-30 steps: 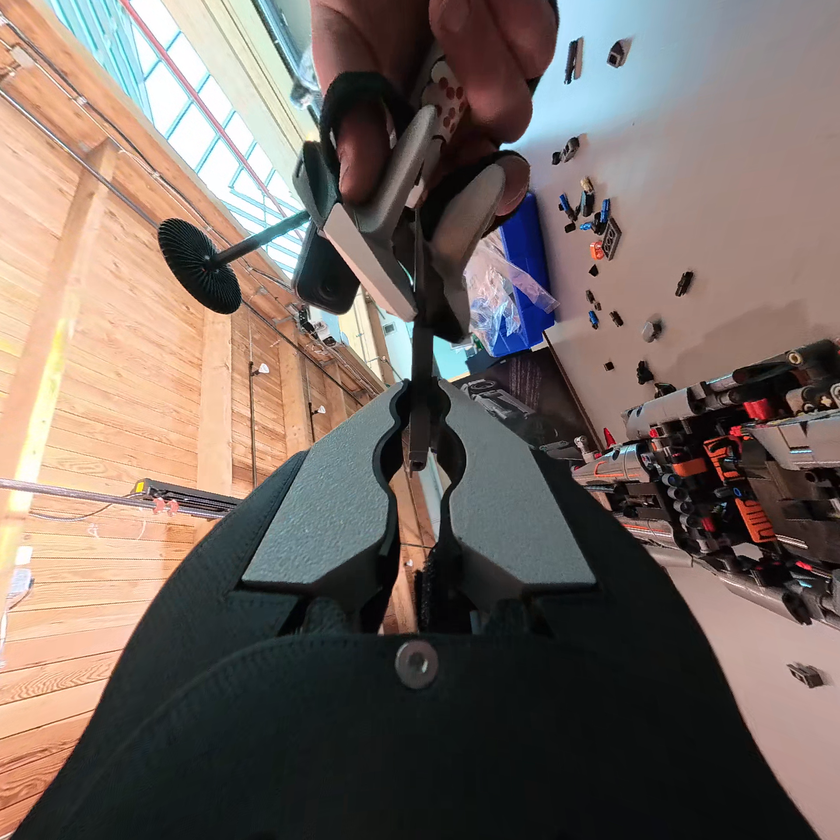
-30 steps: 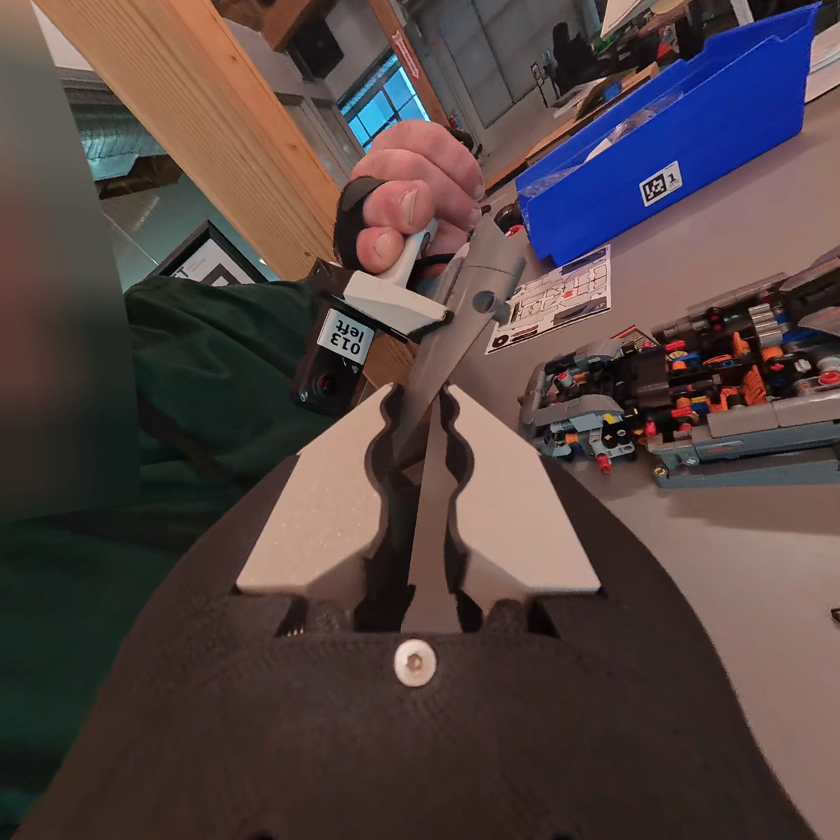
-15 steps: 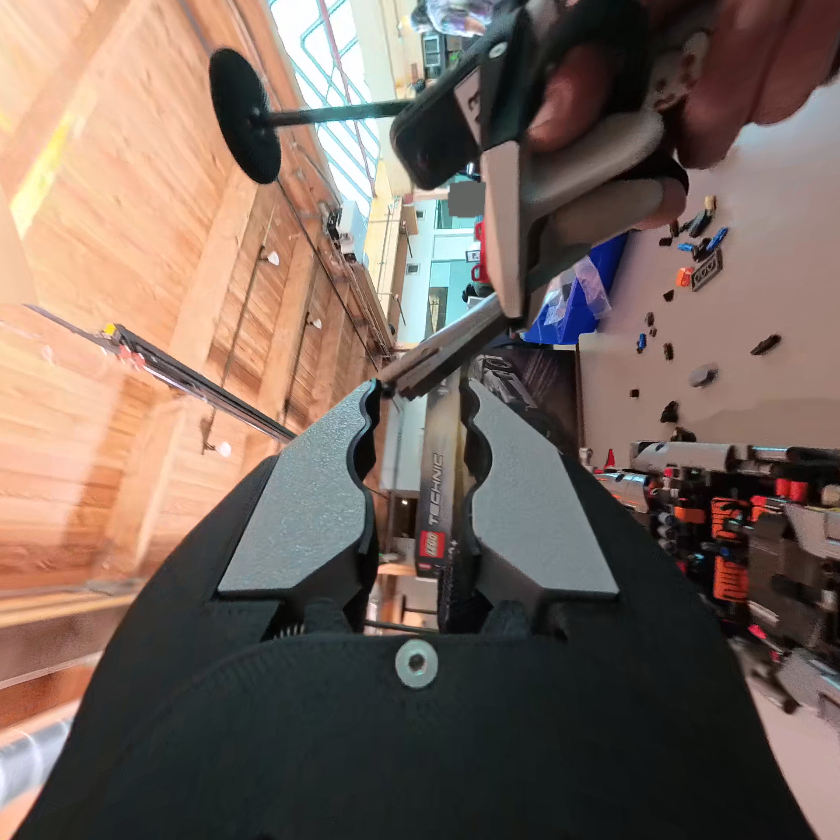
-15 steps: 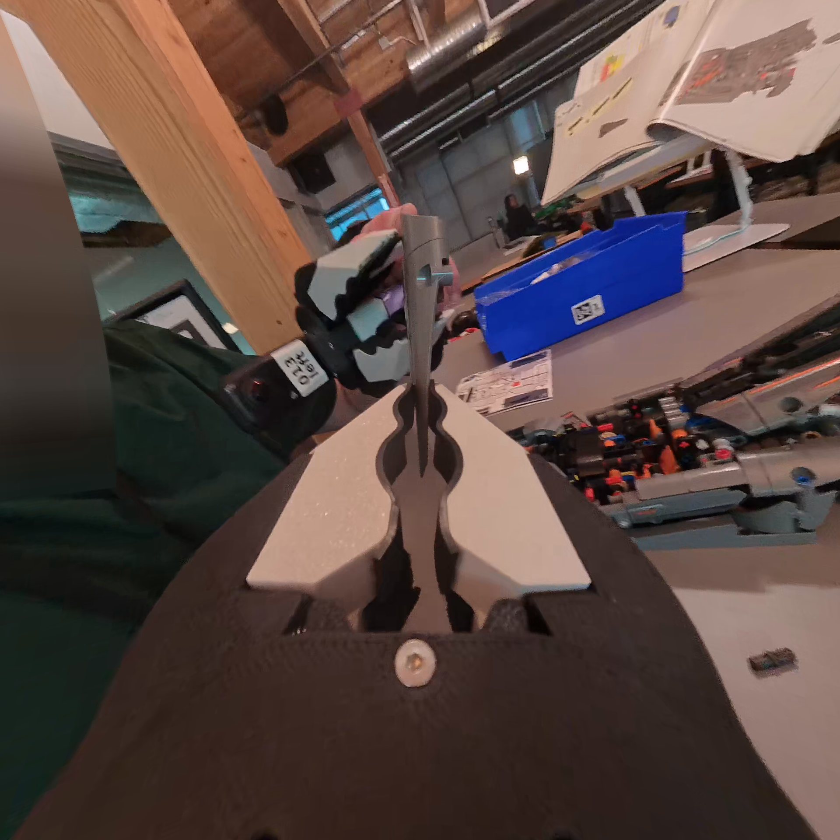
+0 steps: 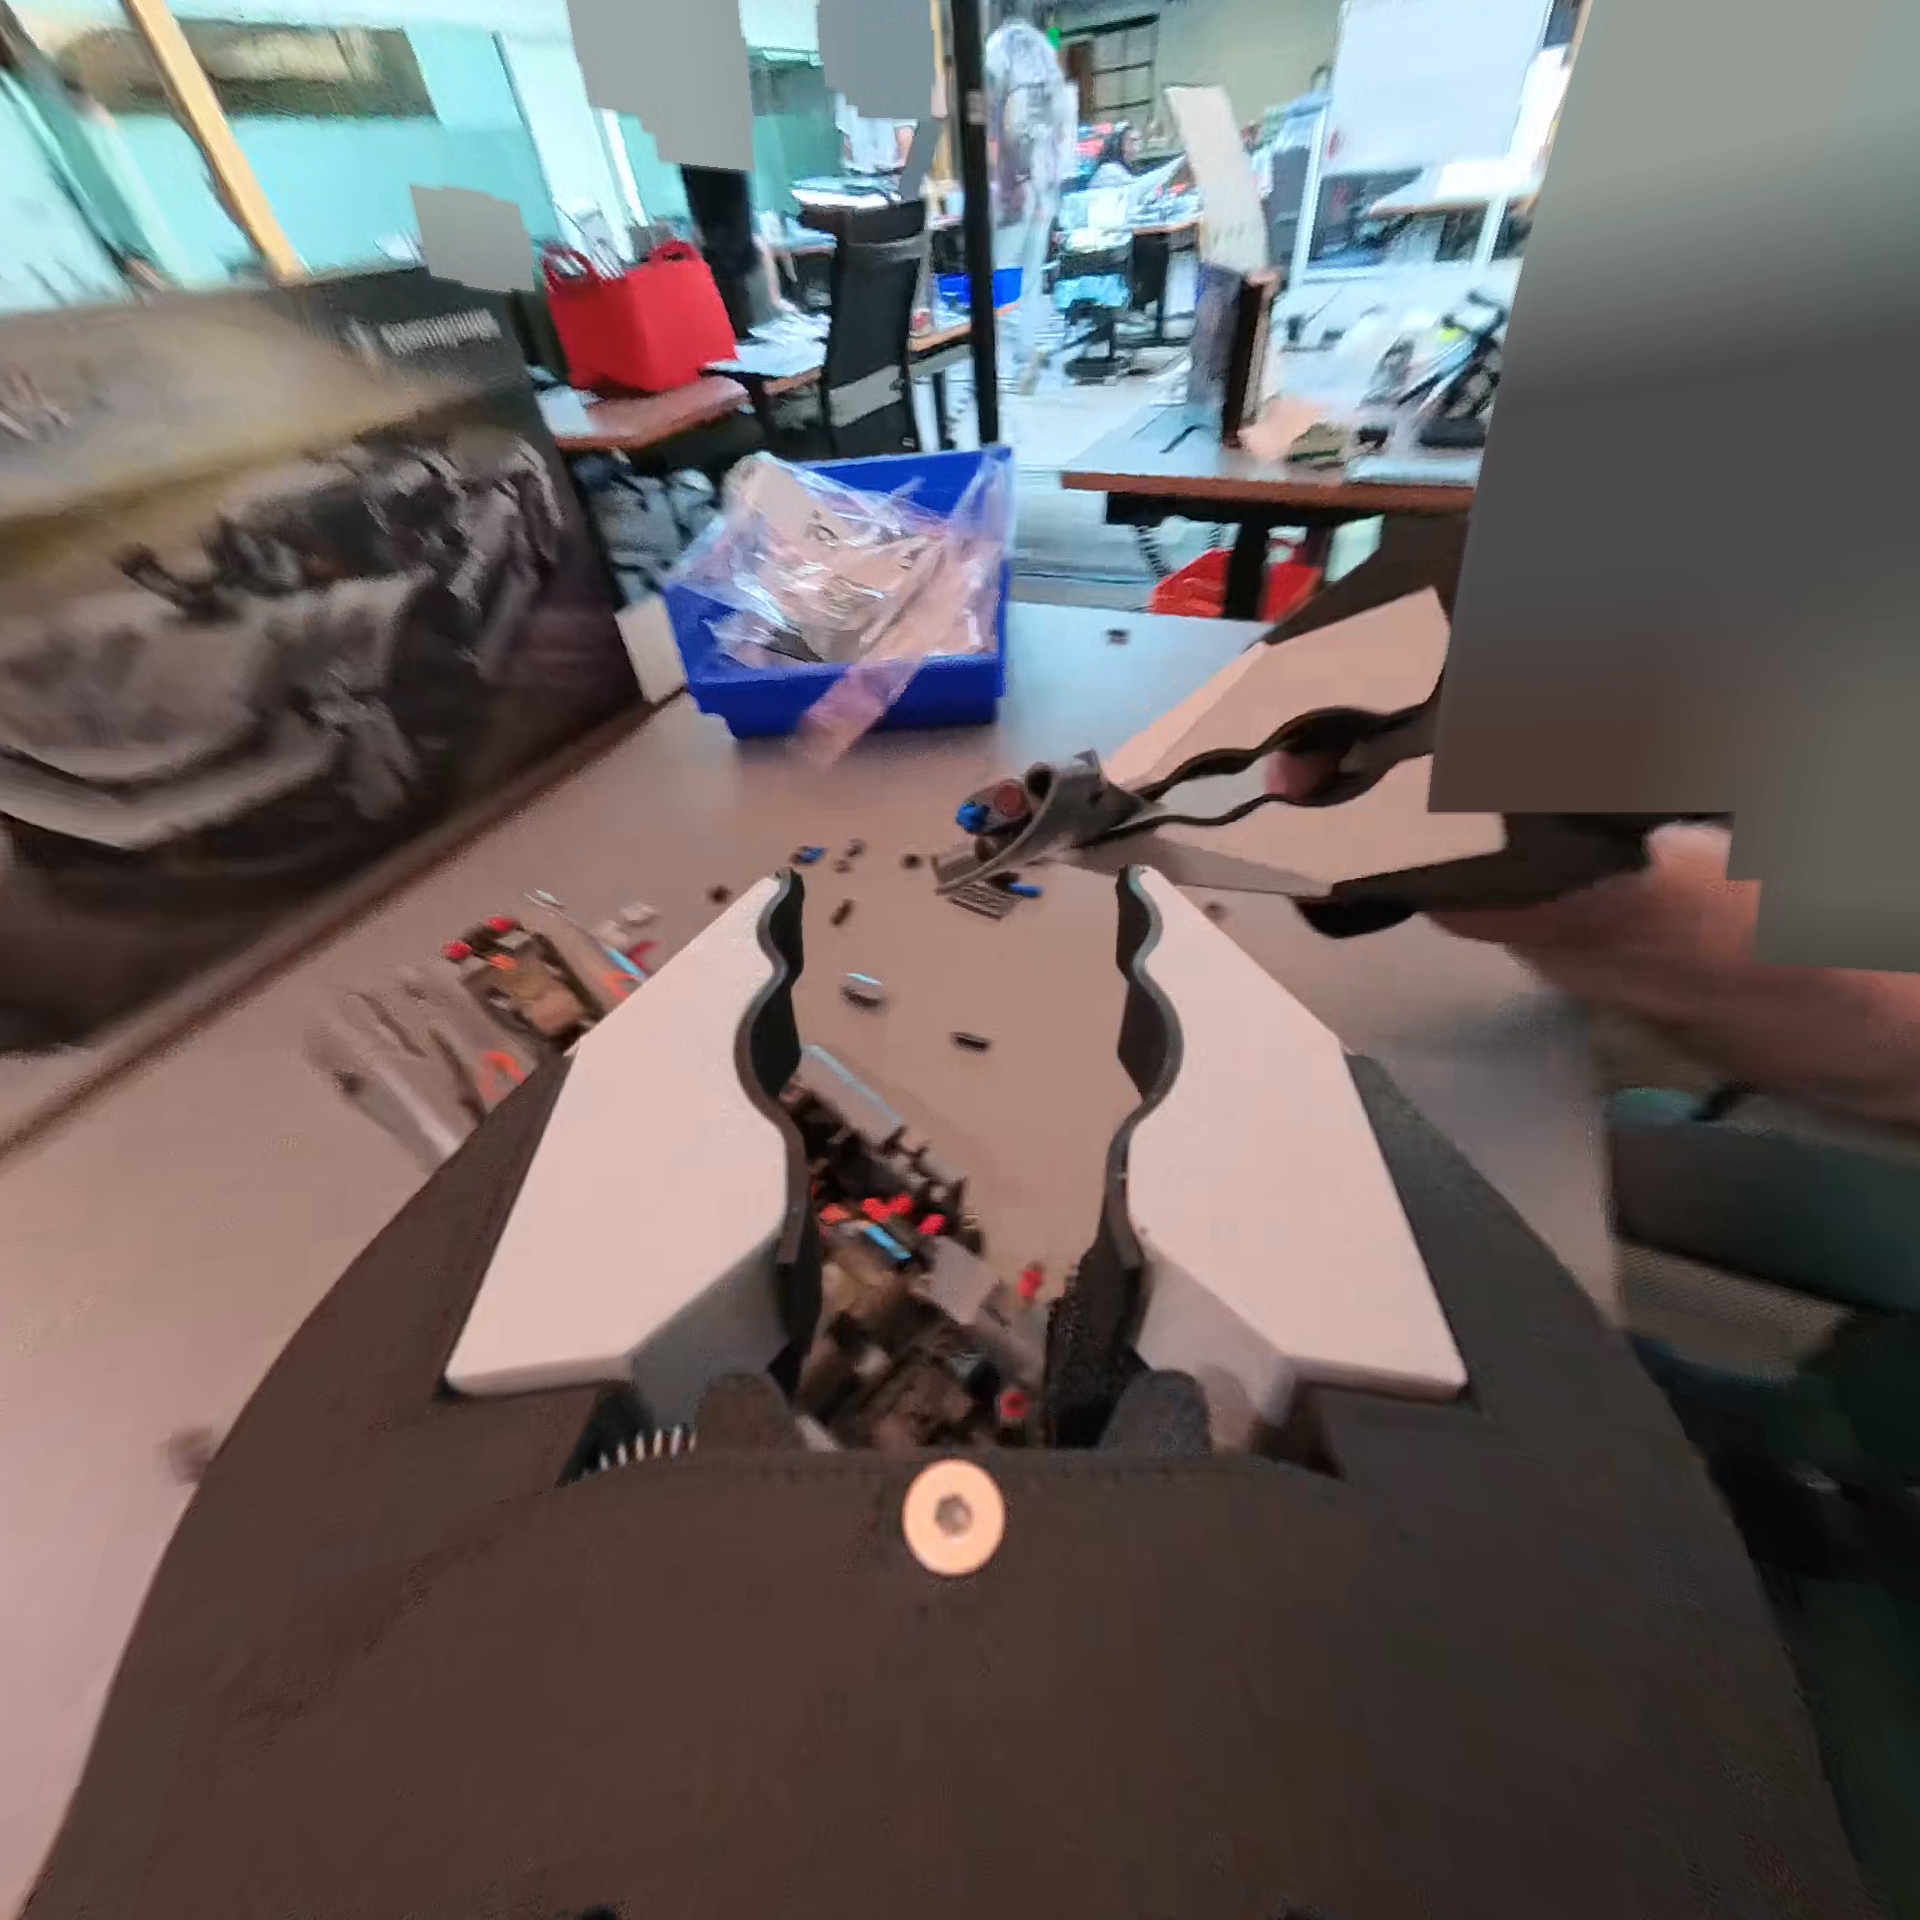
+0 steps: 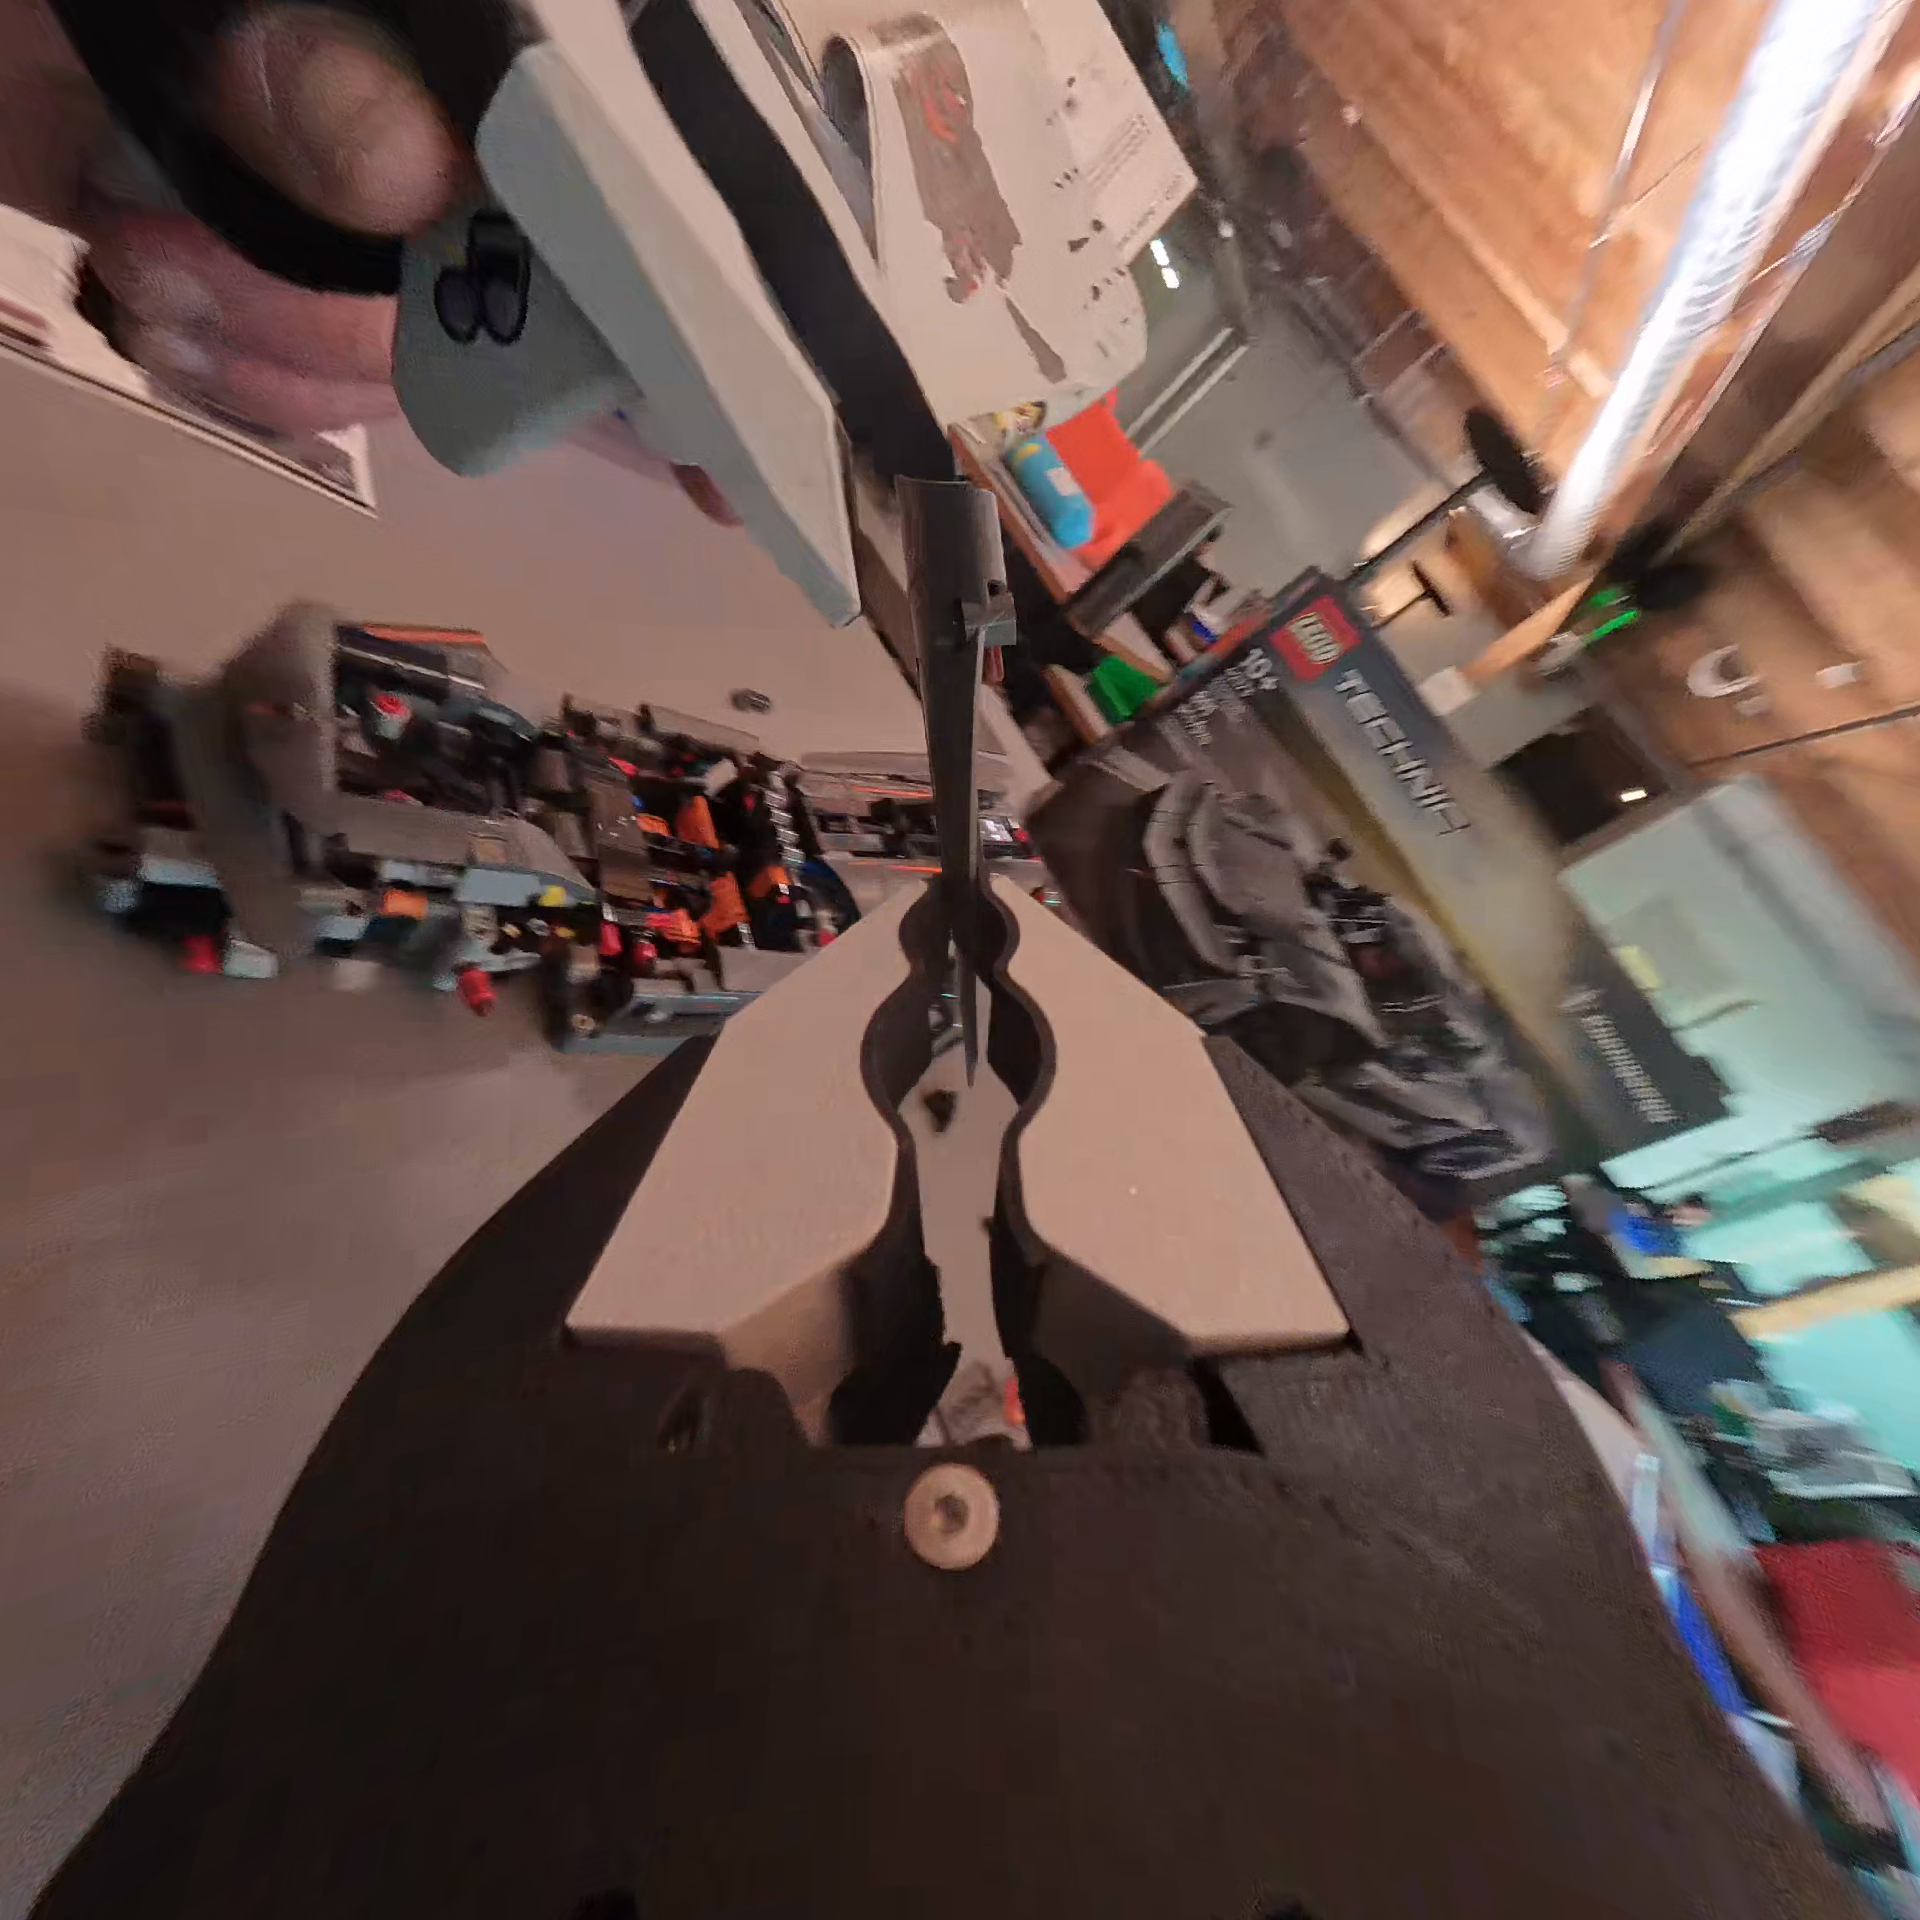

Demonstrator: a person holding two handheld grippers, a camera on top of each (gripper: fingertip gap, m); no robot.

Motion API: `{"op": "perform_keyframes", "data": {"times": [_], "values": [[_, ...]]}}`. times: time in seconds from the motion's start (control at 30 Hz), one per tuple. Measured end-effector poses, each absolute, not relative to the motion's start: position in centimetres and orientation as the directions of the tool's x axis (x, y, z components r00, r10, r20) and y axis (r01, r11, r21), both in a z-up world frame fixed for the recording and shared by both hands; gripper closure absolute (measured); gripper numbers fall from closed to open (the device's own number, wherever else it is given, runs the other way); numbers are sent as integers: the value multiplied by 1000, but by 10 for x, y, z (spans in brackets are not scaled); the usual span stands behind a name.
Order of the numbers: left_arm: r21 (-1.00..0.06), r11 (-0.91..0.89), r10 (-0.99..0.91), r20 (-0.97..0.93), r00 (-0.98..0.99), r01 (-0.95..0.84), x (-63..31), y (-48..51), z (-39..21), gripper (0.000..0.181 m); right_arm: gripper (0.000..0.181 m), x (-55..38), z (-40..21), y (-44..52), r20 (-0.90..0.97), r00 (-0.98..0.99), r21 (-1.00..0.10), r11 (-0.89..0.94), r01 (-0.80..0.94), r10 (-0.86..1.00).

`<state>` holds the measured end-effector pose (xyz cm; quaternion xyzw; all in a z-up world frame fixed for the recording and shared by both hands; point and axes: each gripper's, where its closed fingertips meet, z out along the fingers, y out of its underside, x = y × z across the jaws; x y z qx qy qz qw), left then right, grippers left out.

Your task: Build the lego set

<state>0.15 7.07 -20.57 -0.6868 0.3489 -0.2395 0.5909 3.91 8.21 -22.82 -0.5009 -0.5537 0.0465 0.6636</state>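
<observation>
My left gripper (image 5: 961, 1039) hangs with its fingers spread wide and nothing between them, over the model (image 5: 883, 1247) on the table (image 5: 156, 1247); my right gripper (image 6: 961, 997) is clamped on a thin grey panel (image 6: 951, 727) held in the air. The model (image 6: 468, 831) looks well advanced, a long dense chassis. Plenty is left, I judge: loose pieces (image 5: 862, 992) lie scattered beyond it, the blue bin (image 5: 842, 686) holds bags, and this panel isn't fitted yet.
</observation>
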Motion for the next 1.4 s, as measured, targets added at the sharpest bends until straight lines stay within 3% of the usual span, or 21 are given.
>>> {"op": "perform_keyframes", "data": {"times": [0.1, 0.23, 0.33, 0.5, 0.7, 1.1, 1.23, 1.4], "values": [[-987, -133, -805, 58, 590, -86, 11, 65, -209, 140, 181, 40, -226, 83, 790, 377, -610, 557, 563, 483], [-992, -32, -785, -49, 618, -119, 11, 66, -204, 161, 181, 42, -222, 81, 825, 373, -564, 587, 581, 424], [-989, 34, -782, -114, 612, -141, 14, 64, -199, 159, 181, 43, -220, 79, 836, 365, -549, 604, 578, 410], [-982, 122, -788, -186, 587, -147, 10, 64, -192, 153, 181, 44, -217, 77, 812, 363, -583, 608, 539, 456], [-946, 263, -796, -324, 511, -191, 14, 53, -184, 173, 181, 44, -214, 68, 746, 353, -664, 596, 451, 565], [-928, 274, -814, -364, 453, -253, 11, 56, -184, 177, 181, 37, -221, 65, 555, 303, -822, 455, 342, 775], [-934, 230, -811, -339, 477, -273, 0, 69, -184, 174, 181, 37, -224, 72, 374, 291, -914, 297, 277, 881], [-938, 135, -782, -298, 547, -318, -36, 115, -191, 156, 181, 37, -222, 98, -101, 225, -987, -127, 102, 969]]}}
